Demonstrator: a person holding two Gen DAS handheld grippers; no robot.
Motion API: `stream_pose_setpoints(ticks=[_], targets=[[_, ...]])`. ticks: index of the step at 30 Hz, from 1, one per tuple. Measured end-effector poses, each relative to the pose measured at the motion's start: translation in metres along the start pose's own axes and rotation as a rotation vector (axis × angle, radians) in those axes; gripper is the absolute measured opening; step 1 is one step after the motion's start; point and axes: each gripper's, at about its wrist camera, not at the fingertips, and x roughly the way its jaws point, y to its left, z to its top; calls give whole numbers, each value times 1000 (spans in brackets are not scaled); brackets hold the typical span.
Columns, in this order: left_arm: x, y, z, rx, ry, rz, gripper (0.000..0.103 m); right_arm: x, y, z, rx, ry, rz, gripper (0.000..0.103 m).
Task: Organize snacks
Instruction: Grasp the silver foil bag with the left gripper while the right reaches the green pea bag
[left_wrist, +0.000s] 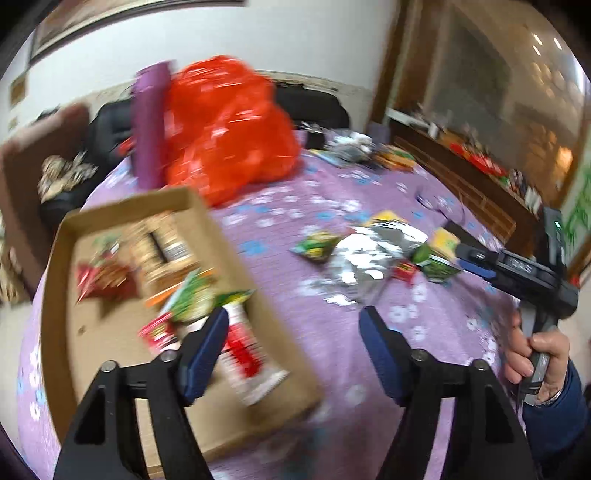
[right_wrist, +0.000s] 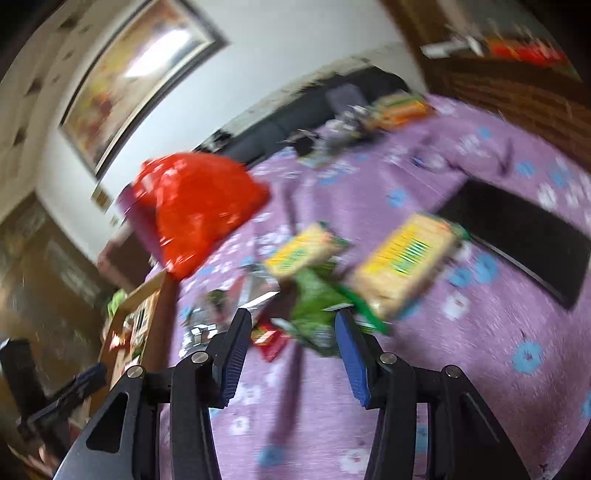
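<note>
My left gripper (left_wrist: 295, 328) is open with nothing between its fingers, over the near right corner of a cardboard box (left_wrist: 66, 266). The box holds several snack packets; a red and white packet (left_wrist: 245, 350) lies just past my left fingertip. My right gripper (right_wrist: 293, 330) is open, low over the purple cloth, and a green snack packet (right_wrist: 317, 314) lies at its fingertips; the pads do not press it. Two yellow cracker packs (right_wrist: 303, 251) (right_wrist: 406, 266) lie beyond it. A small red packet (right_wrist: 269, 339) lies by the left finger. In the left wrist view the right gripper (left_wrist: 460, 256) meets the green packet (left_wrist: 436, 260).
A crumpled silver bag (left_wrist: 369, 254) lies mid-table. A full red plastic bag (left_wrist: 229, 125) and a purple cylinder (left_wrist: 149, 122) stand behind the box. A flat black object (right_wrist: 517, 236) lies at the right. More packets (left_wrist: 395, 157) sit at the far edge.
</note>
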Motion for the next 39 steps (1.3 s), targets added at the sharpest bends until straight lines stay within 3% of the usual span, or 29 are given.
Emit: stream_pose_setpoints(ticks=[3,7,11,14,20,24,28,31,33,36,39], targets=[[18,-38,12,103,38,9,90,1,-9,1,41,4,18,51],[59,-65,24,158,123,79,90,-3,-14,2,55,-11,31,51],[102,-61,36,86,236,143,90,-2,-17,2,79,-8,47,51],[115,-53,45,30,243,153,90,-2,-18,2,81,-1,59,51],[140,-57,50,13,264,133,89,-3,-20,2,95,-6,68,52],[133,-60,42,-17,255,85,65,-2,-22,3,101,-1,62,52],[114,-71,20,33,238,137,58,0,-24,3,108,3,53,52],[98,-70,2,29,231,98,52,4,-23,3,97,17,39,53],[92,-66,-6,-1,239,41,40,8,-17,3,68,36,32,54],[91,-65,-8,-10,223,31,40,11,-4,1,-5,41,-1,54],[94,-66,-7,-12,223,23,43,15,10,-3,-98,46,-51,61]])
